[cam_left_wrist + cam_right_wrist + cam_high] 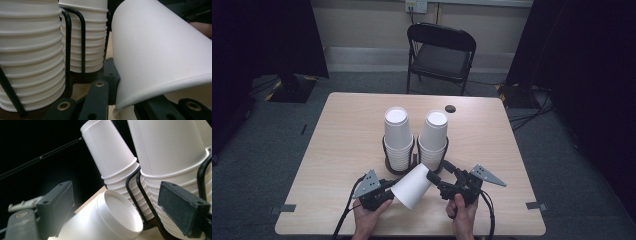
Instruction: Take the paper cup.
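Note:
Two stacks of upside-down white paper cups, left stack (397,134) and right stack (434,134), stand in black wire holders (385,150) at the table's middle. In front of them a single white cup (412,186) lies tilted, base pointing up and to the right. My left gripper (391,195) is shut on its rim; in the left gripper view the cup (160,50) is pinched at the rim by that gripper (122,100). My right gripper (439,171) is open, jaws on either side of the cup's base (117,212) without closing on it.
The wooden table (342,140) has bare room left and right of the holders. A small dark disc (450,108) lies near the far edge. A black folding chair (441,55) stands beyond the table. Both stacks (27,57) stand close behind the grippers.

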{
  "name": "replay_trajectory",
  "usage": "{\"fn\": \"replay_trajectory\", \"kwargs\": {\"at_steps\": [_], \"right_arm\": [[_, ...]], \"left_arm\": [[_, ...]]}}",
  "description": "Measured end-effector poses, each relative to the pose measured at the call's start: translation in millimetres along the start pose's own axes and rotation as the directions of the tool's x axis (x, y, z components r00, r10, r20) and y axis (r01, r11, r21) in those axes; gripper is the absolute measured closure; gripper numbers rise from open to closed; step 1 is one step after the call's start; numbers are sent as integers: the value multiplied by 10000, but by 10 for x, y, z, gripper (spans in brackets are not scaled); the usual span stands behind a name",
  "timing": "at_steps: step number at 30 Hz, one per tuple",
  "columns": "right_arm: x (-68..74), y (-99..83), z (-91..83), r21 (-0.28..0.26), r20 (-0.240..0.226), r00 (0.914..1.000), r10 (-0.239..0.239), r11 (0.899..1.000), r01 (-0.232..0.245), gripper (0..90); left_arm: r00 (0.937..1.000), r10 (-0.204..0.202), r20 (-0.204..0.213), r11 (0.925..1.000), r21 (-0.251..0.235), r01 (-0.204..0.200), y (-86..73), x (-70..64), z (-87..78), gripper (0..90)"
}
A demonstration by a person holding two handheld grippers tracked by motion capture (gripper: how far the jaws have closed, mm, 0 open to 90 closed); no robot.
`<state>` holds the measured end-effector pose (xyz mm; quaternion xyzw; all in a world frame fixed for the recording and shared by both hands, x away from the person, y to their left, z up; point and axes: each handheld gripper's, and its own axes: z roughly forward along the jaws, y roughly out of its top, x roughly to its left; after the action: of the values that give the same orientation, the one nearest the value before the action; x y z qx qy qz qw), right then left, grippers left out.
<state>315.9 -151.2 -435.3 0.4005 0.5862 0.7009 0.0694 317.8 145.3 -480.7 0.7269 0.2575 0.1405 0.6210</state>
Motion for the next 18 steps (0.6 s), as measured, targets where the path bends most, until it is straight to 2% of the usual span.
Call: {"fn": "replay_trajectory", "kwargs": {"at_steps": [3, 6, 13, 18], "right_arm": [[4, -23, -40, -46, -386, 9971, -649, 9979, 648, 125], [-1, -52, -67, 62, -717, 9922, -1023, 9947, 1030, 125], [-23, -115, -108, 466, -775, 9881, -1330, 9895, 1368, 139], [-28, -158, -138, 453, -744, 9745, -2119, 9754, 2156, 149]], "left_arm": [[9999, -125, 98, 9996, 249, 122, 18, 24, -19, 848], [9999, -49, 115, 9984, 569, 43, 54, 39, -31, 848], [9999, 113, 52, 9957, 914, -117, 150, 74, -80, 848], [9997, 189, 148, 9907, 1344, -207, 226, 107, -93, 849]]}}
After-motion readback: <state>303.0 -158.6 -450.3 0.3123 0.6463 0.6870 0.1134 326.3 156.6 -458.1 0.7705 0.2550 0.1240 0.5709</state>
